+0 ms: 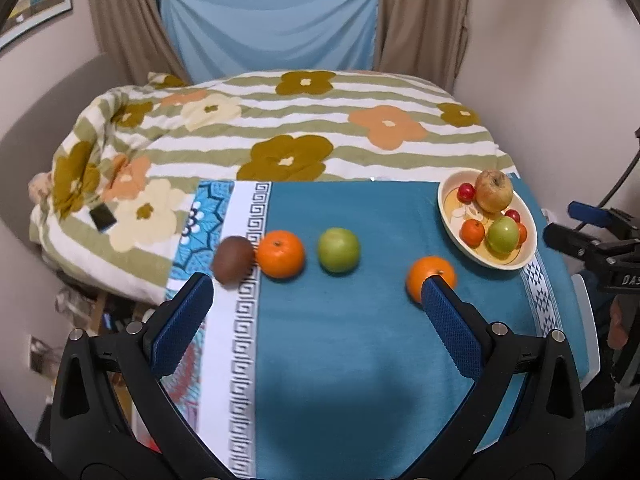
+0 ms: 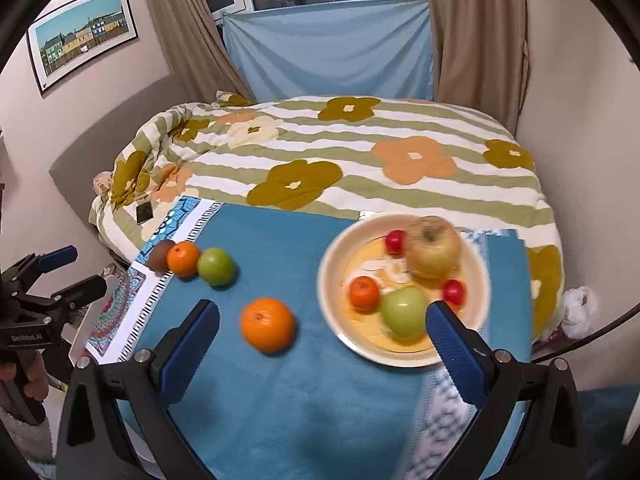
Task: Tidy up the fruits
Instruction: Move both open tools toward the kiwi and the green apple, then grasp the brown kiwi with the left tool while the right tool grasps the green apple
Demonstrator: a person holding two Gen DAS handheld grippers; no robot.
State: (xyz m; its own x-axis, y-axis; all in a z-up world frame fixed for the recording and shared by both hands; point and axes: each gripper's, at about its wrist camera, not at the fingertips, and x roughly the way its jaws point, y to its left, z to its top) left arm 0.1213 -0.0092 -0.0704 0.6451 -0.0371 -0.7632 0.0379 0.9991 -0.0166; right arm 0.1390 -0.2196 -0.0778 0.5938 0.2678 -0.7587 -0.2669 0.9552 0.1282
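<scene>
On the blue tablecloth lie a brown kiwi (image 1: 233, 259), an orange (image 1: 280, 254), a green apple (image 1: 338, 250) and a second orange (image 1: 430, 279) nearer the bowl. The cream bowl (image 1: 452, 232) at the right holds a yellowish apple (image 1: 493, 191), a green apple, a small orange and small red fruits. My left gripper (image 1: 318, 286) hangs open above the cloth, short of the row of fruit. In the right wrist view the bowl (image 2: 332, 264) sits ahead, the lone orange (image 2: 267, 324) lies between the fingers' line, and my right gripper (image 2: 322, 314) is open and holds nothing.
A bed with a flowered striped quilt (image 1: 280, 132) lies beyond the table, with a dark phone (image 1: 103, 218) on it. Curtains and a blue sheet hang at the back. A framed picture (image 2: 82, 36) is on the left wall. The other gripper and a hand show at each view's edge.
</scene>
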